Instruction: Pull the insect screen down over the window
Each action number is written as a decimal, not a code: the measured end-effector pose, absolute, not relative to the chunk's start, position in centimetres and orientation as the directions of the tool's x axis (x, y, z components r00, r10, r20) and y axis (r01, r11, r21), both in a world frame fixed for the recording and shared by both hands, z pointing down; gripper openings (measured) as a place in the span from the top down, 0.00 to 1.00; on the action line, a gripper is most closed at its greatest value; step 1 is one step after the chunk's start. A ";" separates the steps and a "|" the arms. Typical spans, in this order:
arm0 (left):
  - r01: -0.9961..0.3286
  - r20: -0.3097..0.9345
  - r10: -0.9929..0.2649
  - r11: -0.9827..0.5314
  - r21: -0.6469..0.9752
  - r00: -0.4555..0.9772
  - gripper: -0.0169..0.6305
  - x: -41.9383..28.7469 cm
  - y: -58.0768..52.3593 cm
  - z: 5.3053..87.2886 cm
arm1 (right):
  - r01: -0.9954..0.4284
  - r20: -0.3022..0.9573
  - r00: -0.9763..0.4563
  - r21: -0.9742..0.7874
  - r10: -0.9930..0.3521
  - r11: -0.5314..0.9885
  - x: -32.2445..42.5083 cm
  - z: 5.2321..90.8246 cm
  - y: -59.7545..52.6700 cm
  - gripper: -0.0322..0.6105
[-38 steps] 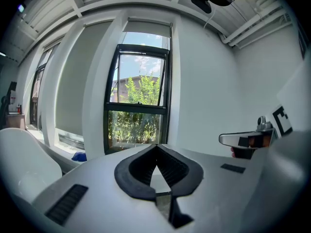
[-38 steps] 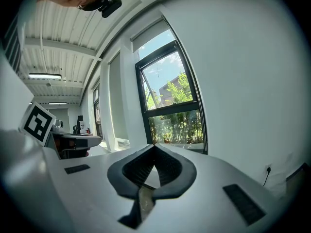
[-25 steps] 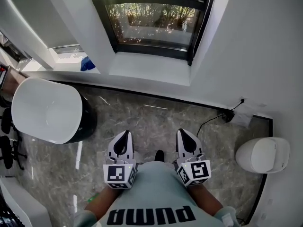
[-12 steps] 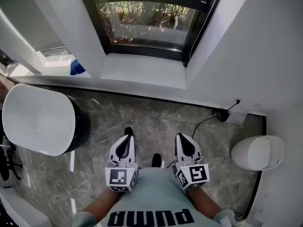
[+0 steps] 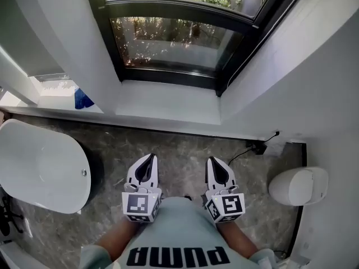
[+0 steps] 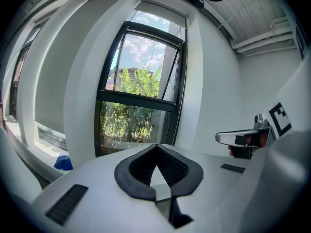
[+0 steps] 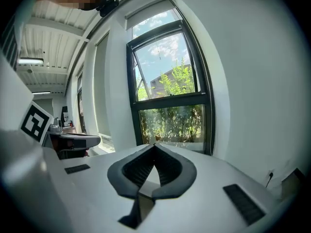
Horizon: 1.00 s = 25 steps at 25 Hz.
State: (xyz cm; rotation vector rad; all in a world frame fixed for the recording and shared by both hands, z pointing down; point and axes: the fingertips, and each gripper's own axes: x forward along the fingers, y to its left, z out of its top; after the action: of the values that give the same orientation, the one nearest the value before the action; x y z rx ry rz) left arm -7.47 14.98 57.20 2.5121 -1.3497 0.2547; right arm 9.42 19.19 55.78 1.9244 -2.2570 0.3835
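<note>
The window (image 5: 168,38) has a black frame, a fixed lower pane and an upper sash tilted open, above a white sill (image 5: 168,102). Across its top runs a pale box (image 6: 160,8), also in the right gripper view (image 7: 148,9); no screen covers the glass. My left gripper (image 5: 150,158) and right gripper (image 5: 211,160) are held side by side over the floor, short of the sill, pointing at the window. Both are shut with nothing between the jaws. The left gripper (image 6: 155,146) and the right gripper (image 7: 154,144) each show their tips meeting in front of the lower pane.
A large white rounded tub (image 5: 39,167) stands on the marble floor at the left. A smaller white rounded unit (image 5: 297,186) sits at the right wall, with a cable and socket (image 5: 261,147) nearby. A blue object (image 5: 83,100) lies on the neighbouring sill.
Both grippers and the person have moved forward toward the window, which now looms closer. The white tub has slid left in view. The jaws stayed shut.
</note>
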 end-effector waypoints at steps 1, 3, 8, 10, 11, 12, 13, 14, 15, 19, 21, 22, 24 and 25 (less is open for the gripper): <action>-0.831 0.269 -0.786 -0.537 0.145 0.556 0.95 -8.0 13.5 56.3 | -0.987 0.263 -0.156 -0.090 -0.952 0.137 8.9 55.0 18.0 0.96; -0.818 0.247 -0.782 -0.567 0.100 0.573 0.95 -8.9 11.2 54.7 | -0.990 0.236 -0.136 -0.080 -0.962 0.120 8.0 53.5 15.9 0.96; -0.786 0.222 -0.762 -0.617 0.033 0.608 0.95 -10.4 6.9 53.0 | -0.996 0.193 -0.083 -0.043 -0.978 0.077 7.0 51.4 12.1 0.96; -0.791 0.232 -0.764 -0.610 0.047 0.603 0.95 -10.9 5.9 53.3 | -0.997 0.195 -0.070 -0.026 -0.978 0.067 7.2 51.3 11.2 0.96; -0.796 0.239 -0.766 -0.602 0.061 0.597 0.95 -11.2 5.4 53.5 | -0.998 0.200 -0.064 -0.022 -0.978 0.061 7.3 51.4 10.8 0.96; -0.801 0.247 -0.767 -0.593 0.079 0.592 0.95 -11.5 5.0 53.8 | -0.998 0.204 -0.059 -0.022 -0.977 0.056 7.6 51.4 10.3 0.96; -0.805 0.258 -0.766 -0.586 0.097 0.589 0.95 -11.6 4.5 54.1 | -0.998 0.205 -0.055 -0.023 -0.977 0.051 7.8 51.4 9.7 0.96; -0.807 0.268 -0.764 -0.581 0.109 0.587 0.95 -11.7 4.0 54.5 | -0.998 0.203 -0.053 -0.025 -0.978 0.049 8.1 51.4 9.0 0.96; -0.809 0.274 -0.764 -0.578 0.112 0.584 0.95 -11.7 3.4 54.7 | -0.998 0.199 -0.054 -0.025 -0.978 0.050 8.3 51.4 8.3 0.96; -0.834 0.278 -0.789 -0.544 0.098 0.547 0.95 -11.4 0.5 55.0 | -0.996 0.191 -0.091 -0.033 -0.977 0.086 8.8 51.8 4.7 0.96; -0.856 0.289 -0.809 -0.508 0.097 0.512 0.95 -11.1 -1.5 55.1 | -0.992 0.179 -0.126 -0.044 -0.976 0.119 9.2 52.1 2.4 0.96; -0.867 0.292 -0.819 -0.489 0.093 0.494 0.95 -10.9 -2.6 55.1 | -0.989 0.170 -0.147 -0.050 -0.974 0.140 9.4 52.2 1.0 0.96; -0.887 0.292 -0.839 -0.455 0.085 0.458 0.95 -10.2 -5.0 54.8 | -0.981 0.160 -0.189 -0.060 -0.969 0.182 10.2 52.4 -1.9 0.96; -0.894 0.289 -0.848 -0.439 0.085 0.444 0.95 -9.6 -6.1 54.6 | -0.978 0.159 -0.208 -0.065 -0.965 0.200 10.8 52.4 -3.3 0.96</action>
State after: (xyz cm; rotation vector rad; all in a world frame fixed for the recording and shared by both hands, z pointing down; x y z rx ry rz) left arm -9.61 -6.14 54.59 2.4707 -1.5181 0.2996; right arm 10.76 -3.29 52.41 1.9226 -2.3678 0.2319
